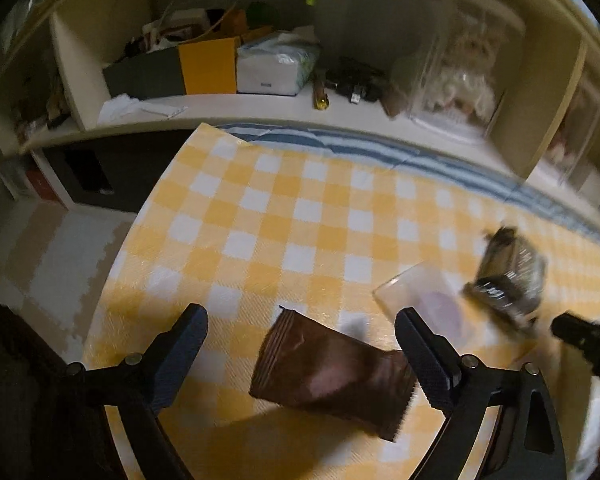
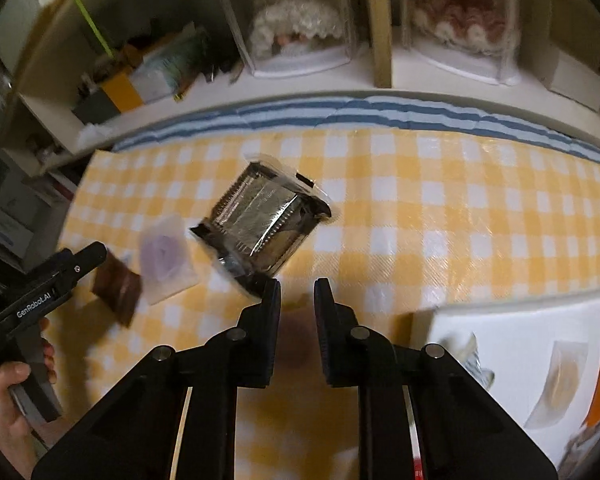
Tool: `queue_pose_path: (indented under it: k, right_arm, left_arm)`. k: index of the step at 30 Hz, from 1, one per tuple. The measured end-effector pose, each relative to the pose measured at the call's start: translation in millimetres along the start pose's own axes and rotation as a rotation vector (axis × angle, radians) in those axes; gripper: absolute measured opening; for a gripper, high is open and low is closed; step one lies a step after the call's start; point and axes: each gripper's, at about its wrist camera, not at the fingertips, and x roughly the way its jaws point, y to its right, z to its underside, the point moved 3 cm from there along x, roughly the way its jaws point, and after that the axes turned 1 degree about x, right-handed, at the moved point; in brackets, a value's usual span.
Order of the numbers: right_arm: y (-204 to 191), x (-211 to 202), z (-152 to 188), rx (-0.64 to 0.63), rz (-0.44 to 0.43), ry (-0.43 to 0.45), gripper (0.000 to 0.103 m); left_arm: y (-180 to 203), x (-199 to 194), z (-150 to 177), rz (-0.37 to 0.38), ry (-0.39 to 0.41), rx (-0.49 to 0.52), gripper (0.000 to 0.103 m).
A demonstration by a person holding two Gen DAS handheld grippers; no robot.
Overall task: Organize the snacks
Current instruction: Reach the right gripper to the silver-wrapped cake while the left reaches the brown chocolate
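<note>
A brown snack packet (image 1: 332, 376) lies on the yellow-checked tablecloth (image 1: 284, 216) between the wide-open fingers of my left gripper (image 1: 300, 356), nearer the right finger. It also shows in the right wrist view (image 2: 118, 284). A clear packet with a purple snack (image 2: 164, 258) lies beside it. A silver-and-black foil packet (image 2: 260, 220) lies just ahead of my right gripper (image 2: 297, 292), whose fingers stand a narrow gap apart and hold nothing. The foil packet is blurred in the left wrist view (image 1: 508, 276).
A white tray (image 2: 512, 320) at the near right holds several snack packets. Behind the table a shelf (image 1: 260, 108) carries boxes, a tissue pack and dolls in clear cases (image 2: 300, 20). The table's left edge drops to the floor.
</note>
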Motion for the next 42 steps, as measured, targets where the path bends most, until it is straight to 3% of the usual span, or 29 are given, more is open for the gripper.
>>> queue_pose_path:
  k: [4, 11, 21, 24, 27, 32, 37, 42]
  right_arm:
    - [-10.9, 17.7, -1.1, -0.069, 0.037, -0.026, 0.018]
    - [-24.9, 22.6, 16.3, -0.165, 0.111, -0.081, 0.018]
    - [-31.2, 9.7, 70.4, -0.234, 0.134, -0.188, 0.018]
    - [-33.7, 4.1, 87.4, -0.256, 0.121, -0.216, 0.018]
    - [-34.2, -10.6, 87.8, -0.28, 0.125, -0.19, 0.018]
    - [-17.8, -24.6, 51.9, -0.188, 0.127, -0.122, 0.018]
    - [-8.8, -7.3, 20.6, -0.112, 0.155, -0.091, 0.018]
    - [-20.4, 23.6, -0.9, -0.161, 0.214, -0.117, 0.018]
  left_arm:
    - [12.9, 16.3, 9.5, -0.082, -0.016, 0.101, 0.094]
    - [17.5, 11.9, 21.4, -0.129, -0.064, 0.186, 0.092]
    - [1.0, -9.0, 53.6, -0.165, -0.146, 0.209, 0.093]
    - [-6.9, -10.8, 57.2, -0.158, -0.168, 0.181, 0.092]
    - [-16.1, -20.5, 63.3, -0.145, -0.184, 0.148, 0.091]
    - [-31.8, -41.4, 68.9, -0.064, -0.19, 0.038, 0.091]
    - [-54.4, -63.9, 78.1, 0.024, -0.19, -0.091, 0.092]
    - [-71.8, -60.2, 86.0, 0.15, -0.254, -0.243, 0.074]
